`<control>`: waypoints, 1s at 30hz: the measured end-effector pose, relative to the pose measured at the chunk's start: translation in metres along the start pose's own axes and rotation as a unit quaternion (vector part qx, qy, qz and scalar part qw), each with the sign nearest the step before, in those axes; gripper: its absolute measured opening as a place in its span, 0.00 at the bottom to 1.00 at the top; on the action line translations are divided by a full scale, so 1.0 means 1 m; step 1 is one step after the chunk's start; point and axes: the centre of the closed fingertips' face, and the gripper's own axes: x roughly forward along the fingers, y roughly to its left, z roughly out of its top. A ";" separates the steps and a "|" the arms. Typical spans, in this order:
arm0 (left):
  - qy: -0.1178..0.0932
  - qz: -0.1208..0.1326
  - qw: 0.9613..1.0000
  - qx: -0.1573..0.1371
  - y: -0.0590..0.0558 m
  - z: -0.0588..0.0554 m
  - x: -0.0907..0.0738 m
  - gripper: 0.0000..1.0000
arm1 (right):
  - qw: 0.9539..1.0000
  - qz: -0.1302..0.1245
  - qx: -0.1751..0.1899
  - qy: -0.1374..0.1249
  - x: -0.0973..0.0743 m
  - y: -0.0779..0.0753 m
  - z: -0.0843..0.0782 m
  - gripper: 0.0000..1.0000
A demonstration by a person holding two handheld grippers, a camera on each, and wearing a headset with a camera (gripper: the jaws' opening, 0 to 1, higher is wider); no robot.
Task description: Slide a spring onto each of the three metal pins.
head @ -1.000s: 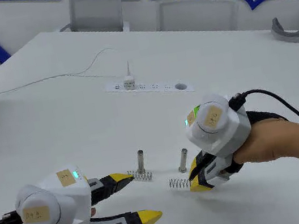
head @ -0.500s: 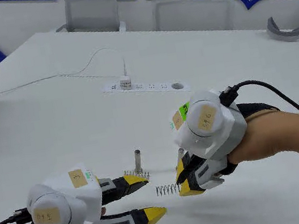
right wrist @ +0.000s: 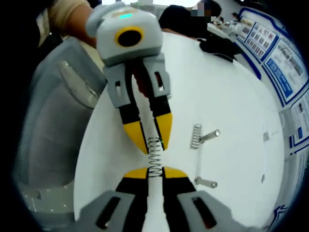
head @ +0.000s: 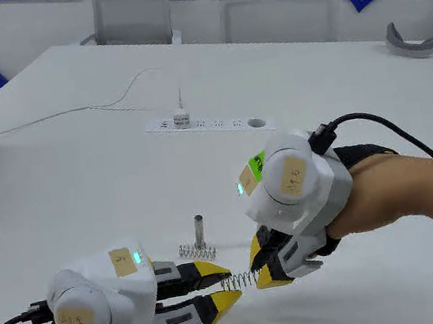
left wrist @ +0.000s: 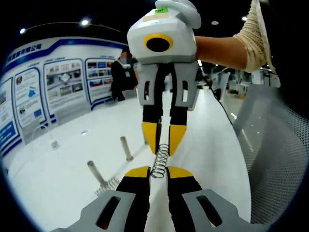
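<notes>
Head view: right gripper (head: pixel 259 269) at 4 o'clock off centre, tips aimed toward 8 o'clock. Its jaws are pulled in to a narrow slit and clamped on one end of a spring (head: pixel 240 278). The spring runs roughly level just below frame centre, bridging the two grippers. The left gripper (head: pixel 225 283) is at 7 o'clock, tips aimed toward 3 o'clock, jaws narrowed to about spring width around the spring's other end. Can't tell if they pinch it or only flank it.

Left gripper view: own yellow tips at 6 o'clock. The spring rises from between them to the right gripper's tips, which come down from 12 o'clock. The two sets of tips sit nose to nose, with a short stretch of coil between. Right gripper view agrees: the spring goes from own tips at 6 o'clock straight up into the left gripper's tips.

One pin (head: pixel 200 230) stands upright on the white table (head: pixel 79 185), at 11 o'clock from the held spring, shaft bare. A second spring (head: pixel 197 251) lies flat at that pin's foot, on its 6 o'clock side. A second pin (left wrist: pixel 126 148) is at 9 o'clock in the left gripper view, upright, also bare.

A power strip (head: pixel 210 124) lies at 12 o'clock on the table, with a thin cable (head: pixel 67 114) running off toward 9 o'clock.
</notes>
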 end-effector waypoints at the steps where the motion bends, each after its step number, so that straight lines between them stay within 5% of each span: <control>1: 0.000 0.000 1.000 0.001 0.000 0.000 0.000 0.13 | 1.000 0.000 0.000 0.000 -0.001 0.000 0.001 0.11; 13: 0.005 0.000 1.000 -0.001 0.000 -0.002 -0.001 0.12 | 0.999 -0.001 -0.004 -0.032 -0.019 0.001 0.024 0.11; 30: -0.001 -0.002 1.000 -0.006 -0.002 0.001 0.000 0.11 | 0.998 -0.005 -0.008 -0.065 -0.023 0.001 0.051 0.11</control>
